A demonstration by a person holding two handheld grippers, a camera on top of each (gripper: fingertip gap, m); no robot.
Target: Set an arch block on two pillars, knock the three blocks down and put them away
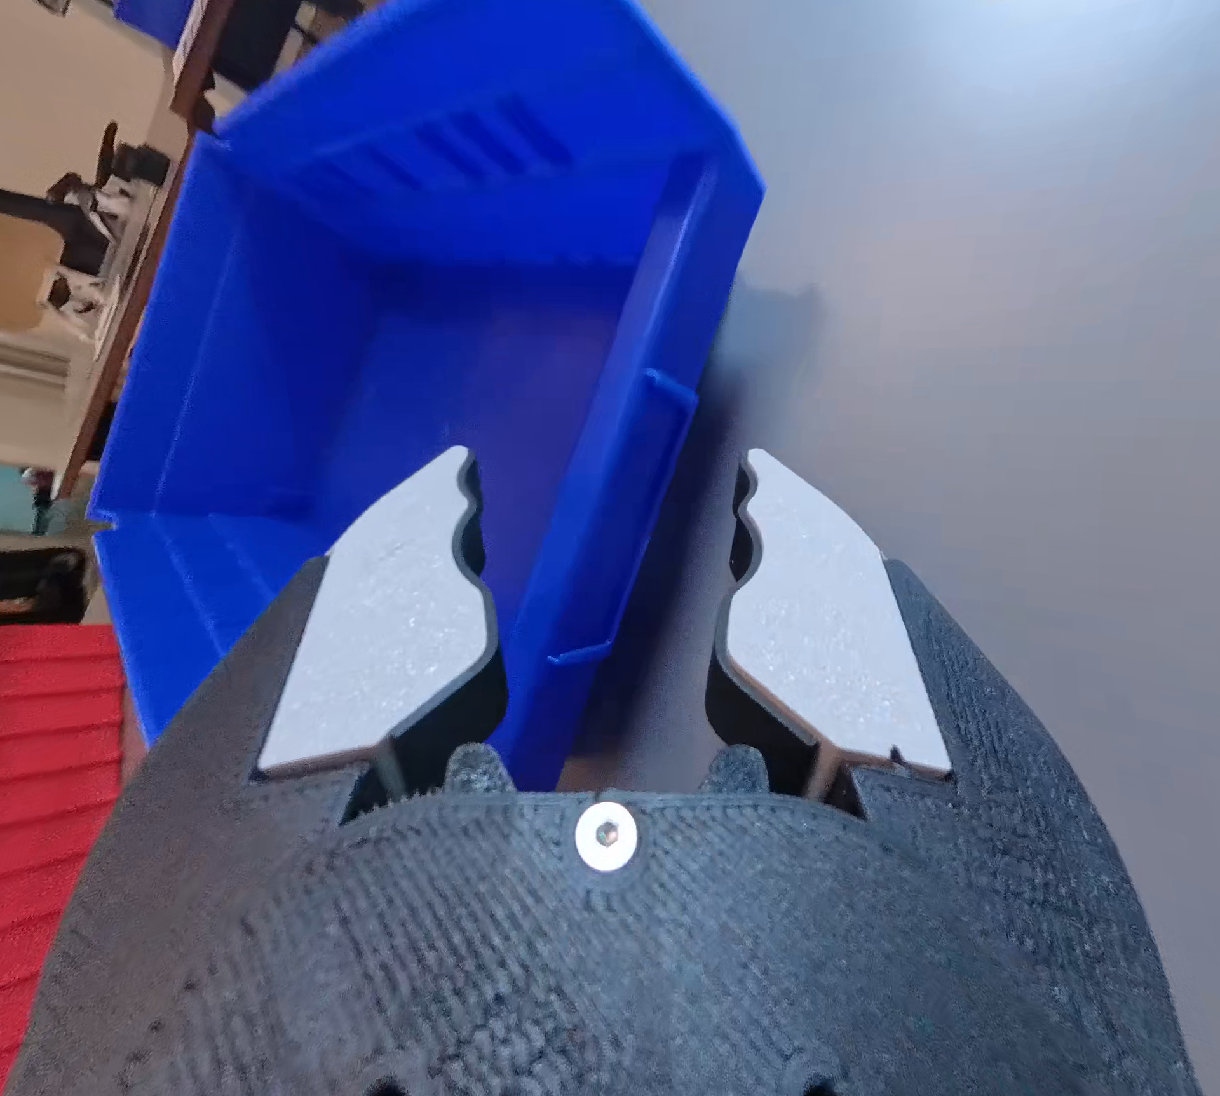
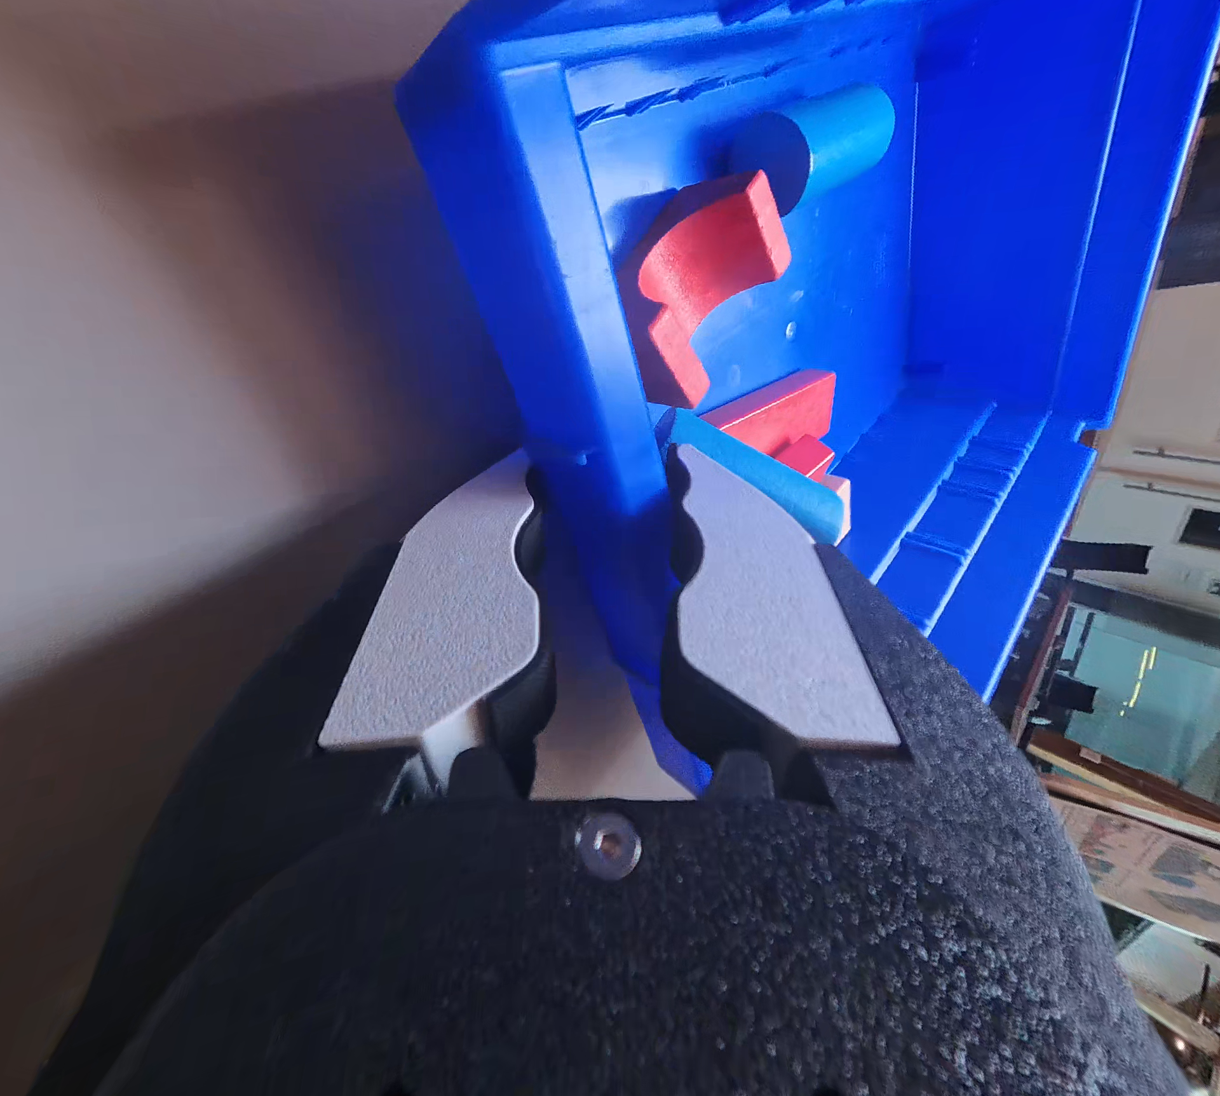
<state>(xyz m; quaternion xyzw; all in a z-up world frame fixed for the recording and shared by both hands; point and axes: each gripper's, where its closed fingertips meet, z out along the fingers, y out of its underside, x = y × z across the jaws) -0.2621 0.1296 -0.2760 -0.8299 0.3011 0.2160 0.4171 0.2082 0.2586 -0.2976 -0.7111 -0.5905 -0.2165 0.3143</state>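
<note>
Grey table [image 1: 990, 206], right claw [image 2: 604, 536] gripping blue bin [image 2: 548, 272] wall

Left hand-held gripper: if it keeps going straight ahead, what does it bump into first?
Probably the near side wall of the blue plastic bin, which runs between the open left hand-held gripper's fingers; depth is hard to judge.

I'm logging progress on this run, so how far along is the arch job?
No arch is standing. The red arch block and a blue cylinder lie in the blue bin, so either not started or already stowed. In hand: the right tool grips the bin's wall; the left tool is open.
</note>
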